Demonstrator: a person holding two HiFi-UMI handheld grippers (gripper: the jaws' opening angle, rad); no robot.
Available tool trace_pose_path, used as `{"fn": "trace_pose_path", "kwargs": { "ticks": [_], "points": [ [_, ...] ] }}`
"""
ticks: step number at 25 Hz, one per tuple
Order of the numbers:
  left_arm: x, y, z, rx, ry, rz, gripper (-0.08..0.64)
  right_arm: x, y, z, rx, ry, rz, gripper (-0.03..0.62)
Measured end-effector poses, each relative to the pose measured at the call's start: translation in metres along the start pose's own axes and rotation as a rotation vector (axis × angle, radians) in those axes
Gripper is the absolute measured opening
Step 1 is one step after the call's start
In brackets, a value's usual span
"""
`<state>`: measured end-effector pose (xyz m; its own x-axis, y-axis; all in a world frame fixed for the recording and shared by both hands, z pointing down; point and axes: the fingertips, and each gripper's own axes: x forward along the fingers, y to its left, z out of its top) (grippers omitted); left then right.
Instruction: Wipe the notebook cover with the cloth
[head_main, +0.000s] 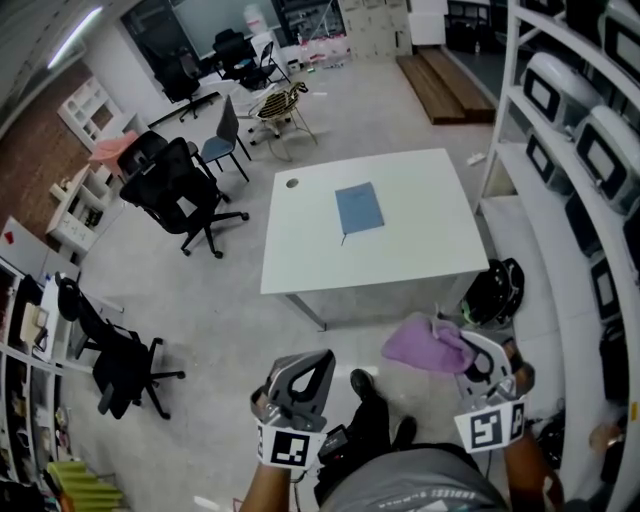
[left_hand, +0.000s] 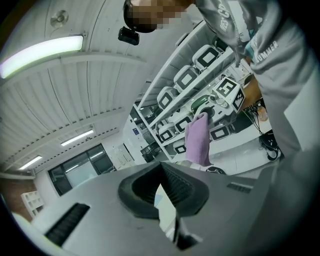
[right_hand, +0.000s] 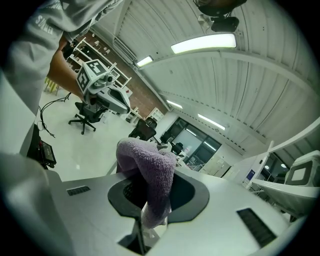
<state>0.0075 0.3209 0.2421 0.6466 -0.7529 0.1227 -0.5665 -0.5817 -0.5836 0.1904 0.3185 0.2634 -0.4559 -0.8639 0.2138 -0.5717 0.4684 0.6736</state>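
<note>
A blue notebook (head_main: 358, 208) lies flat near the middle of a white table (head_main: 300, 250), well ahead of both grippers. My right gripper (head_main: 478, 357) is held low at the lower right, short of the table's near edge, shut on a purple cloth (head_main: 430, 343) that droops to its left. In the right gripper view the cloth (right_hand: 149, 172) bulges out from between the jaws of the right gripper (right_hand: 150, 197). My left gripper (head_main: 303, 382) is at the lower left, jaws together with nothing in them. The left gripper view shows its own left gripper (left_hand: 162, 184) and the hanging cloth (left_hand: 198, 140).
White shelving (head_main: 585, 150) with boxed devices runs along the right side. A black bag (head_main: 495, 290) sits on the floor by the table's right corner. Black office chairs (head_main: 180, 190) stand to the left. The person's shoes (head_main: 365, 385) are on the floor below.
</note>
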Motion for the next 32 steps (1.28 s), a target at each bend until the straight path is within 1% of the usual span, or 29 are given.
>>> {"fn": "trace_pose_path", "kwargs": {
  "ticks": [6,15,19,24,29,32],
  "points": [
    [0.04,0.035,-0.024,-0.005,-0.011,-0.026,0.002,0.049,-0.025,-0.002,0.009,0.019,-0.017,0.083],
    [0.108,0.11,-0.072,-0.013,-0.046,-0.054,0.002,0.149,-0.053,-0.012,0.022,0.06,-0.037,0.083],
    [0.128,0.149,-0.094,-0.025,-0.067,-0.053,0.002,0.194,-0.059,-0.01,0.032,0.087,-0.032,0.083],
    [0.144,0.193,-0.118,-0.025,-0.081,-0.043,0.002,0.243,-0.072,0.001,0.02,0.089,-0.048,0.083],
    [0.159,0.221,-0.135,-0.034,-0.082,-0.025,0.002,0.282,-0.075,-0.002,0.033,0.097,-0.024,0.083],
    [0.169,0.231,-0.151,-0.045,-0.058,-0.022,0.002,0.306,-0.076,-0.008,0.04,0.098,-0.007,0.083]
  ]
}}
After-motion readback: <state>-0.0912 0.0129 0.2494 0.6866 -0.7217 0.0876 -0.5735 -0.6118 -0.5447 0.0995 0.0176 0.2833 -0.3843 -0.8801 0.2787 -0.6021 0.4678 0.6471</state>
